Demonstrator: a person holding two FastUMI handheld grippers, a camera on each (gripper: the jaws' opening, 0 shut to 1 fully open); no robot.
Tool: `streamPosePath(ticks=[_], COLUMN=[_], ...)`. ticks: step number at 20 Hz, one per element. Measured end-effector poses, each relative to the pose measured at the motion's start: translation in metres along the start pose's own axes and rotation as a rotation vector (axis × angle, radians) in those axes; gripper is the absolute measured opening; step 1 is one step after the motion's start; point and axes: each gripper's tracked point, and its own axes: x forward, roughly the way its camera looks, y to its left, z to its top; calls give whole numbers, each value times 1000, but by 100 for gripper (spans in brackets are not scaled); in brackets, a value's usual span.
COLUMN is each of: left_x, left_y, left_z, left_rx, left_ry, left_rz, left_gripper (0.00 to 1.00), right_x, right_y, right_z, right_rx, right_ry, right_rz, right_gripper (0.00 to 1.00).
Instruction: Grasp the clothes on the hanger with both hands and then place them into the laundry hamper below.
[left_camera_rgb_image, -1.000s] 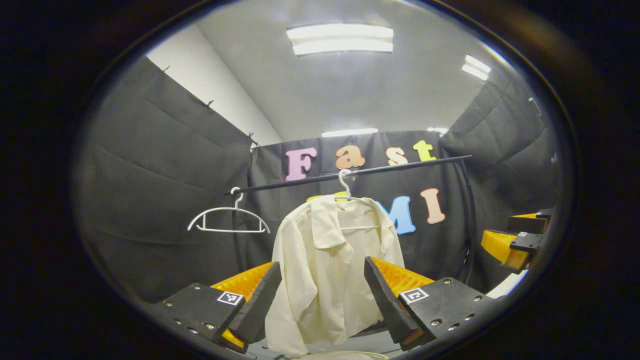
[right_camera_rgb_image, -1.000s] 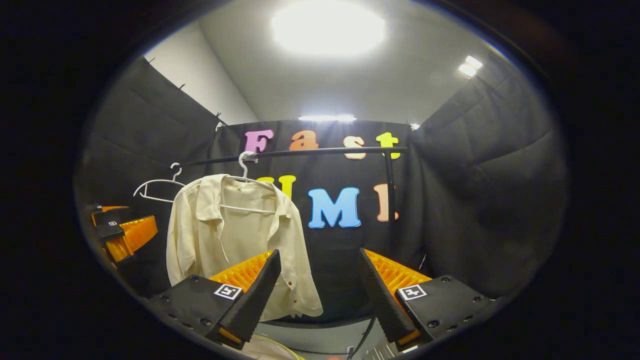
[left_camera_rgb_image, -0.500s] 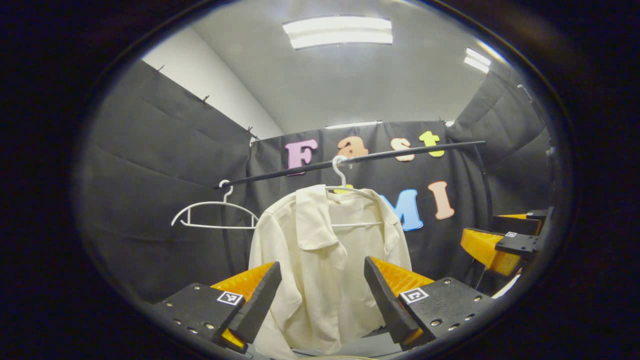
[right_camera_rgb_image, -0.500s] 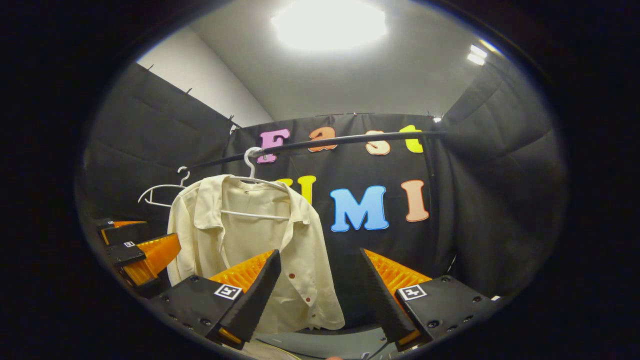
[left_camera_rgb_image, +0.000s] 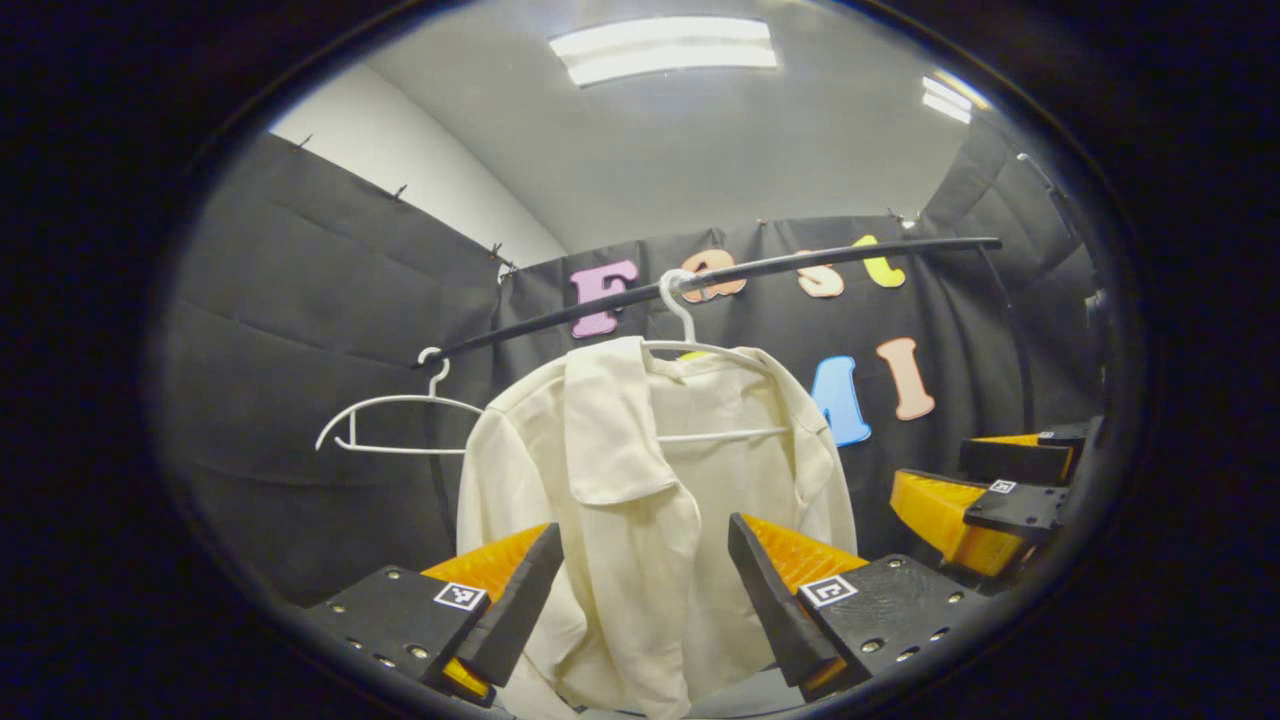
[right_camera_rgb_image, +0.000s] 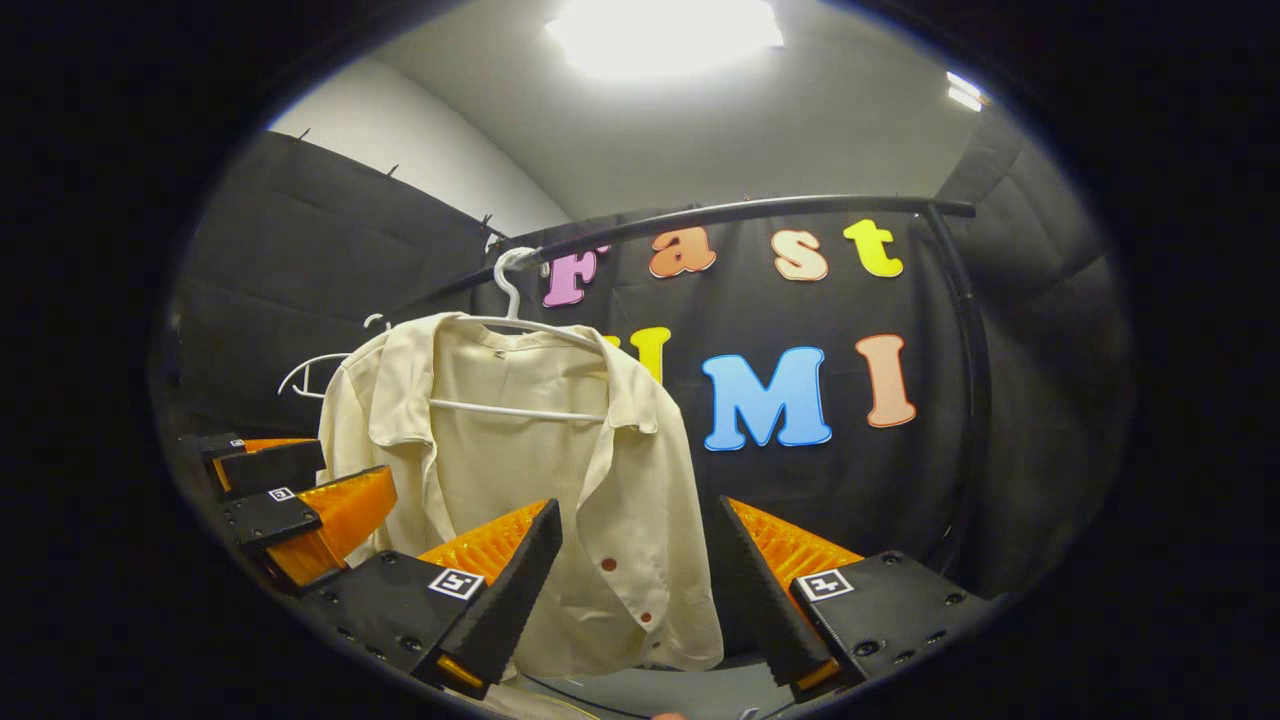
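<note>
A cream button-up shirt (left_camera_rgb_image: 640, 500) (right_camera_rgb_image: 520, 470) hangs open on a white hanger (left_camera_rgb_image: 690, 340) (right_camera_rgb_image: 515, 320) hooked over a black rail (left_camera_rgb_image: 800, 265) (right_camera_rgb_image: 720, 212). My left gripper (left_camera_rgb_image: 645, 590) is open, its fingers framing the shirt's left front panel, short of the cloth. My right gripper (right_camera_rgb_image: 640, 590) is open too, with the shirt's right front edge and red buttons between its fingers, still apart from it. The right gripper (left_camera_rgb_image: 985, 495) shows at the right of the left gripper view. The left gripper (right_camera_rgb_image: 290, 500) shows at the left of the right gripper view.
An empty white hanger (left_camera_rgb_image: 395, 430) (right_camera_rgb_image: 310, 370) hangs on the same rail to the shirt's left. The rail's upright post (right_camera_rgb_image: 970, 380) stands at the right. Black cloth walls close in on three sides. A pale floor strip (right_camera_rgb_image: 640, 690) shows below.
Both grippers have moved closer to the shirt, which now looks larger and sits between each pair of fingers. Both stay open.
</note>
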Motion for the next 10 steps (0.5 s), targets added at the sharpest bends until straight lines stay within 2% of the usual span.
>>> streamPosePath(ticks=[5,10], left_x=[33,55], left_y=[0,2], left_z=[-17,-30], left_rx=[17,24], left_ry=[17,34], left_rz=[42,83], left_gripper=[100,98], right_x=[44,88], right_y=[12,23], right_z=[-7,-15], right_rx=[5,14], right_ry=[1,7], right_rz=[58,97], right_gripper=[98,98])
